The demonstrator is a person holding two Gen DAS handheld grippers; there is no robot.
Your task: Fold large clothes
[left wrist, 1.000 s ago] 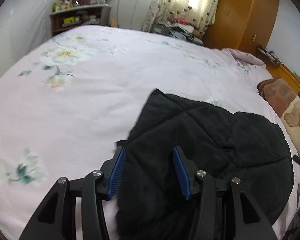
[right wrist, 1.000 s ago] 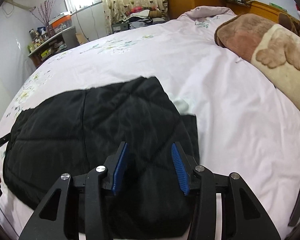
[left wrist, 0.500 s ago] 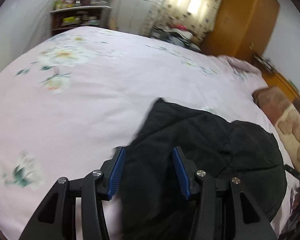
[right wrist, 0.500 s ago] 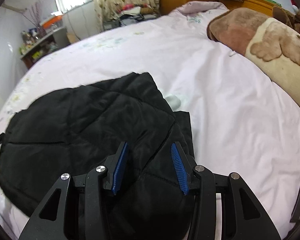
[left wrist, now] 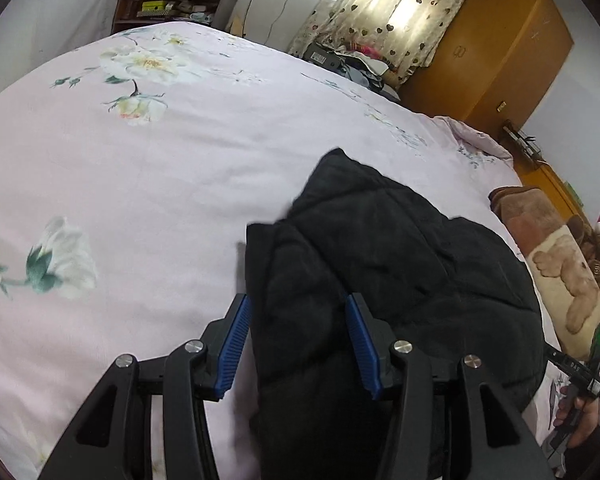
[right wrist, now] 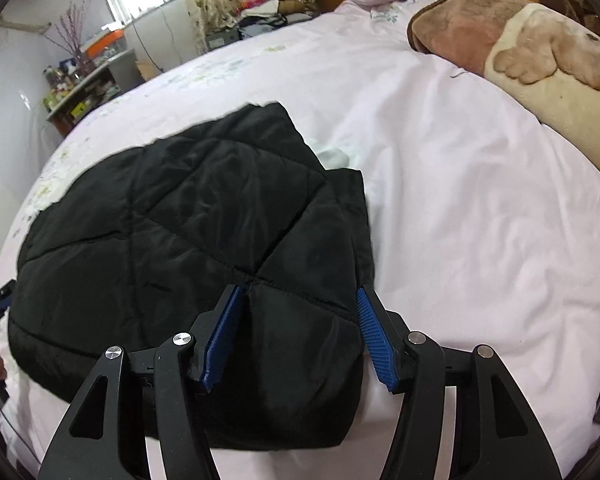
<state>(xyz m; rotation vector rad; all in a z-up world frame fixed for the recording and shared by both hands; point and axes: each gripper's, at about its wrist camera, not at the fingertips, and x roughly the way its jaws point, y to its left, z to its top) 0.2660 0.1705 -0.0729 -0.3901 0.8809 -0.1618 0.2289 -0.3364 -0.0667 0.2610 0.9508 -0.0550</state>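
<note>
On the pink floral bed (left wrist: 148,184), seen from the left wrist, the black jacket (left wrist: 388,256) lies folded, and the left gripper (left wrist: 298,332) stands wide apart over its near edge, gripping nothing. From the right wrist, the right gripper (right wrist: 296,332) is likewise spread open above the jacket (right wrist: 188,216), holding nothing, with a brown blanket (right wrist: 520,36) well apart at the far right.

text: none legible | labels: none legible | boxes on far shelf (left wrist: 168,2): print too small
</note>
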